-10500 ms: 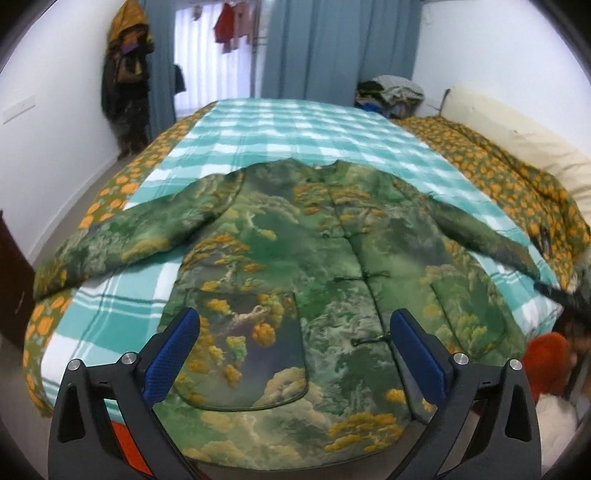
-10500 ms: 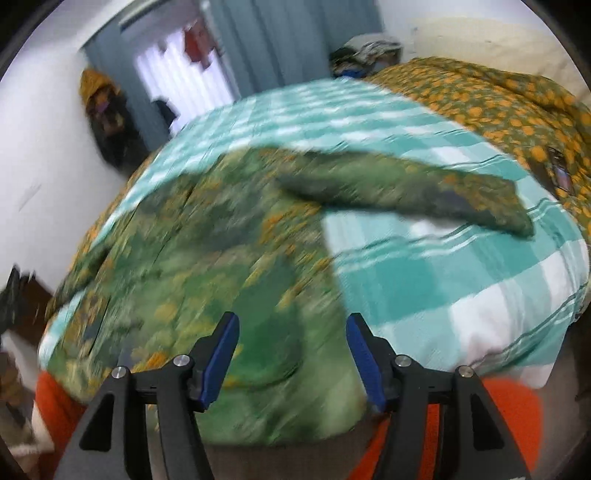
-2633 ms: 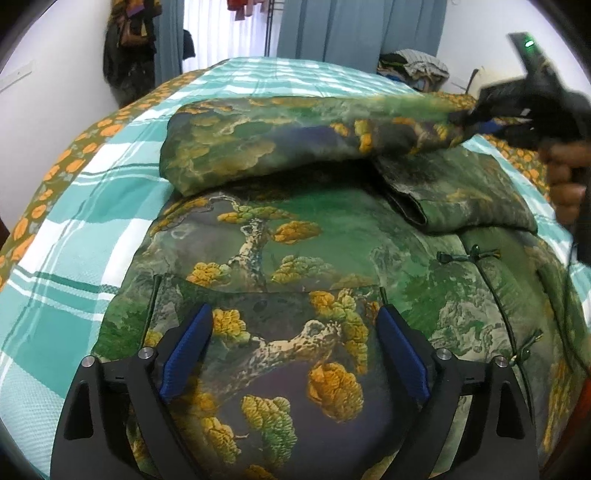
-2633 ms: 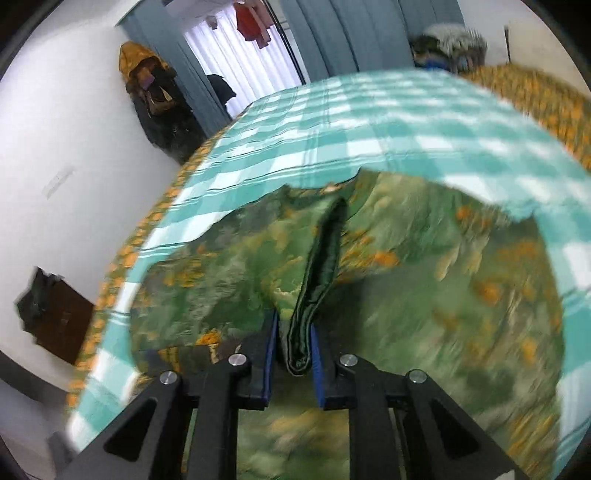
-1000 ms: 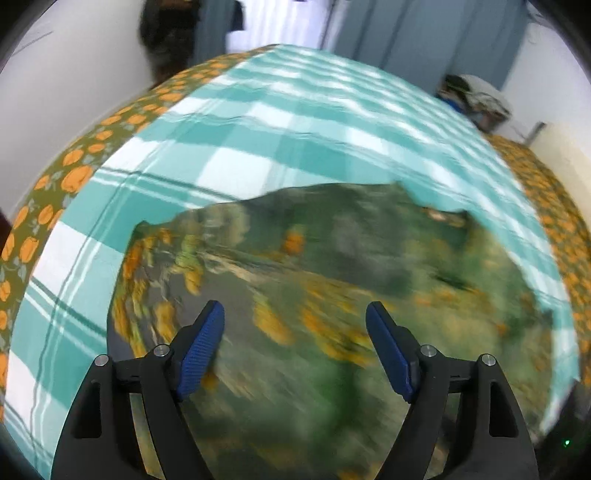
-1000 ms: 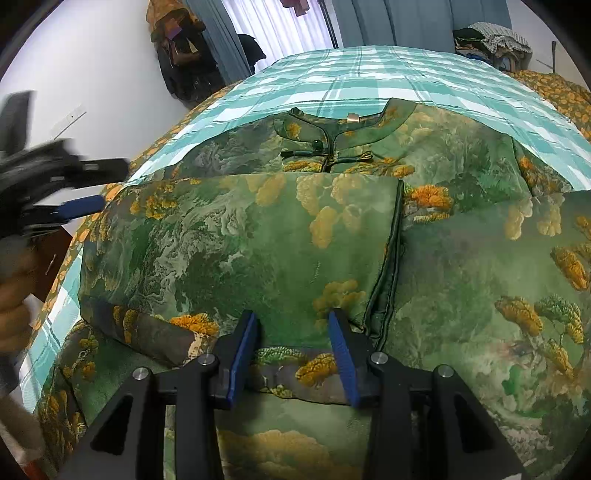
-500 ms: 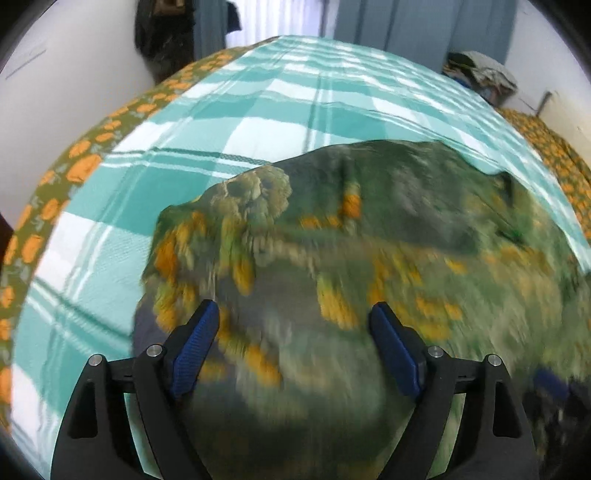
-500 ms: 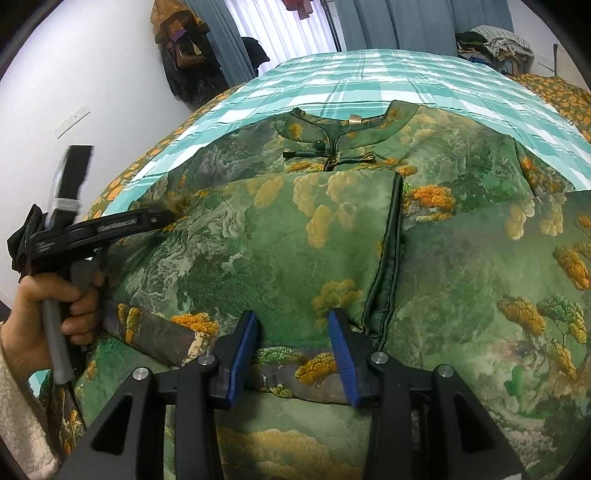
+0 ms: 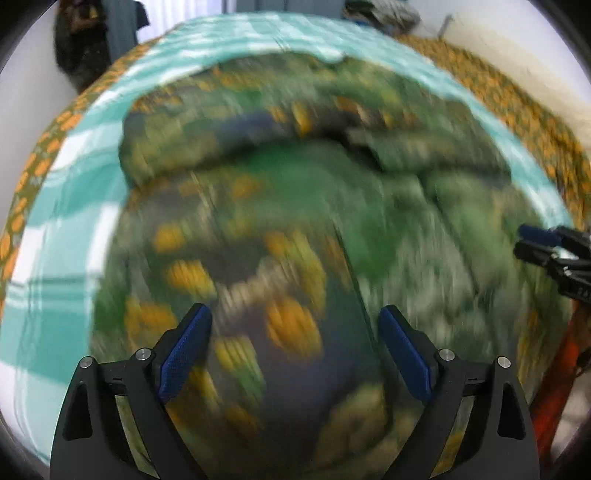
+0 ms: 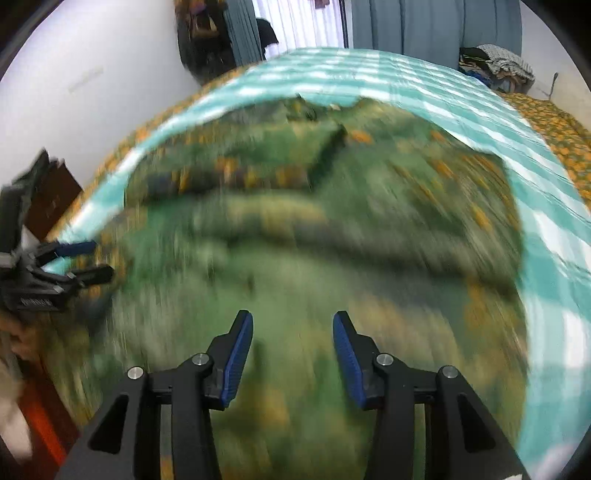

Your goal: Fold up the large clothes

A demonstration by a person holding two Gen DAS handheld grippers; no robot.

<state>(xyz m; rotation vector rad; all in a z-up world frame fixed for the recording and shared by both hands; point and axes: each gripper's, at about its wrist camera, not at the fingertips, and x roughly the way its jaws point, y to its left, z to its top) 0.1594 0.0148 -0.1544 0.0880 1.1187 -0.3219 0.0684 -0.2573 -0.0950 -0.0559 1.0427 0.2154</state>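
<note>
The jacket (image 9: 295, 229) is cloth with a faint sheen, printed green and orange, its weave lost to blur; it lies on a matt checked sheet (image 10: 546, 236) of teal and white cloth, edged far left and right by a duller orange-flowered quilt (image 9: 517, 107). Both grippers, left (image 9: 295, 354) and right (image 10: 293, 360), look like matt black plastic with bright metal screw heads, and their pads (image 10: 236, 363) are blue and finely ribbed, like rubber. The far curtains (image 10: 424, 22) are matt grey-blue cloth, and the wall (image 10: 110, 74) is smooth matt white.
</note>
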